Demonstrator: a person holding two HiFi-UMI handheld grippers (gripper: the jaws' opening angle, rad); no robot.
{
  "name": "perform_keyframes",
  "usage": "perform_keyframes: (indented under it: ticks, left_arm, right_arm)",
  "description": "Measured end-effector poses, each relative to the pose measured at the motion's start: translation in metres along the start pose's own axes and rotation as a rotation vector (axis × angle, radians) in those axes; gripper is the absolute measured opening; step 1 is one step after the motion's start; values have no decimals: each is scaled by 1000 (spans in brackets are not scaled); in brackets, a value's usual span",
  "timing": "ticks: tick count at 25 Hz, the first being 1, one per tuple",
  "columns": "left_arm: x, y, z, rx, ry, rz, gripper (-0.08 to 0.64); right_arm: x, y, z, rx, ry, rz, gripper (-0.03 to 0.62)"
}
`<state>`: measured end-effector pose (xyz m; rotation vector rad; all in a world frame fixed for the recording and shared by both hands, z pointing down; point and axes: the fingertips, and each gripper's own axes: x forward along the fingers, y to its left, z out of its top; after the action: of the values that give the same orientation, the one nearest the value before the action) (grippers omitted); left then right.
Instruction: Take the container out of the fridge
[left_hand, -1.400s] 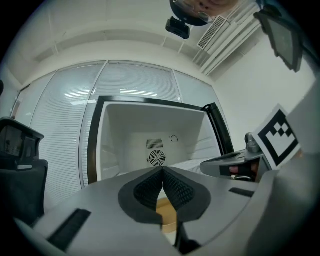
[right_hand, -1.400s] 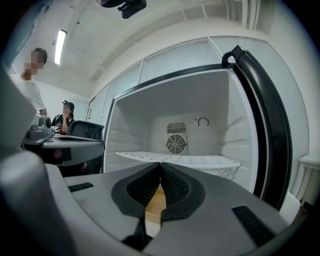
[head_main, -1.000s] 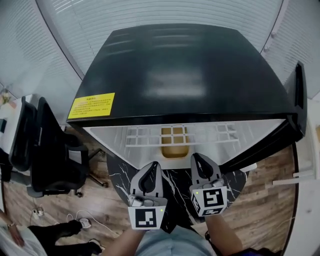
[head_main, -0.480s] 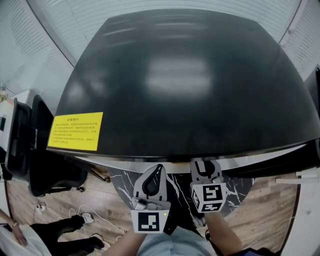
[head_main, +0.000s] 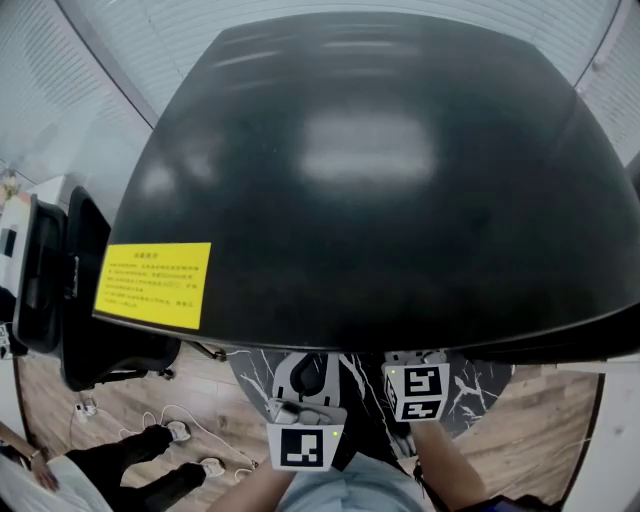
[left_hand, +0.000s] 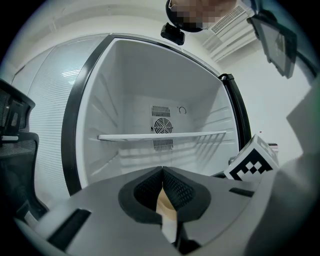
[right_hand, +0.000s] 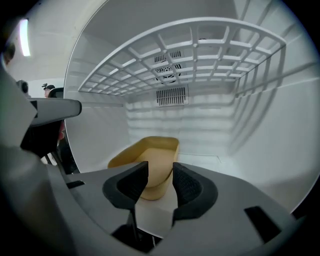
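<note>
The left gripper (left_hand: 162, 169) holds its jaws together; the right gripper (right_hand: 160, 175) has just been opening its jaws, which press on nothing.

The container (right_hand: 150, 155) is mustard yellow, the fridge (right_hand: 260, 130) white inside.

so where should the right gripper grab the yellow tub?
Its near end, coming in from the fridge front, under the wire shelf. The yellow tub lies end-on and open-topped; the right gripper's jaws have just been opening, nothing between them. Probably pinch a side wall.

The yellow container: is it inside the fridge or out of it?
Inside. The right gripper view shows the yellow container upright on the fridge floor, below the wire shelf.
</note>
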<state>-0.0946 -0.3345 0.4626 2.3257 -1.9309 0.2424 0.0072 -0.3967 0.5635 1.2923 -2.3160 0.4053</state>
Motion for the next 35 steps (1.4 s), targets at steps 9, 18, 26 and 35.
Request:
perform_keyframes:
  ticks: [9, 18, 26, 35]
  left_arm:
    - [-6, -4, -1, 45, 15, -18, 14]
    - [-13, -7, 6, 30, -21, -15, 14]
    - [-14, -5, 5, 15, -14, -12, 14]
    - [-17, -12, 10, 20, -27, -15, 14]
  right_arm:
    - [-10, 4, -5, -15, 13, -3, 172]
    - [-21, 11, -7, -19, 13, 13, 172]
    - [-23, 17, -8, -21, 22, 32, 173]
    - [-39, 21, -16, -20, 33, 39, 173]
